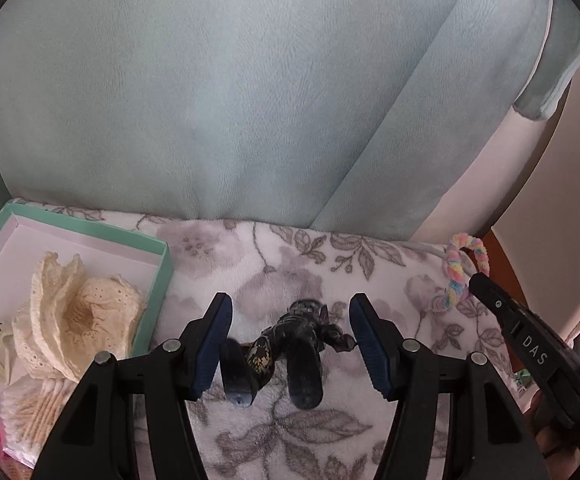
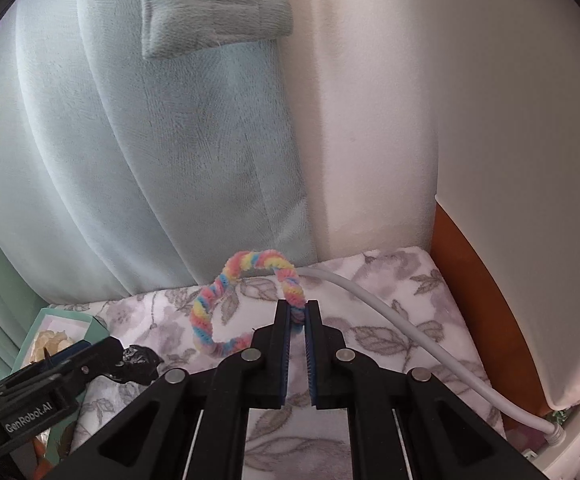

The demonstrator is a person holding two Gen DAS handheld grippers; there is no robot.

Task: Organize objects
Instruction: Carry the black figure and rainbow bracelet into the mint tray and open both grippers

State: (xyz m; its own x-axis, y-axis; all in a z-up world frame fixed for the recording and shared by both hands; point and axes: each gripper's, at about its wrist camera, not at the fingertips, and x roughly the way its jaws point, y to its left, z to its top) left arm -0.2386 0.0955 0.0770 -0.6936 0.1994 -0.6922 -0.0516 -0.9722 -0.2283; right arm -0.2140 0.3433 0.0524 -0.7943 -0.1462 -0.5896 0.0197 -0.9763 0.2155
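Fuzzy rainbow-twist hair loop [image 2: 237, 300] — pinched at its rim in your right gripper [image 2: 299, 318], lifted over the floral fleece blanket [image 2: 390, 328] — your left gripper [image 1: 290, 340] spread wide around a dark patterned hair clip [image 1: 290, 344].

Both wrist cameras sat low and close over the floral blanket [image 1: 290, 256], looking forward along their fingers toward the pale green cushion [image 2: 161, 168] at the far side. The left view lay left of the right; both shared the rainbow ring [image 2: 225, 300] and box [image 1: 89, 232].
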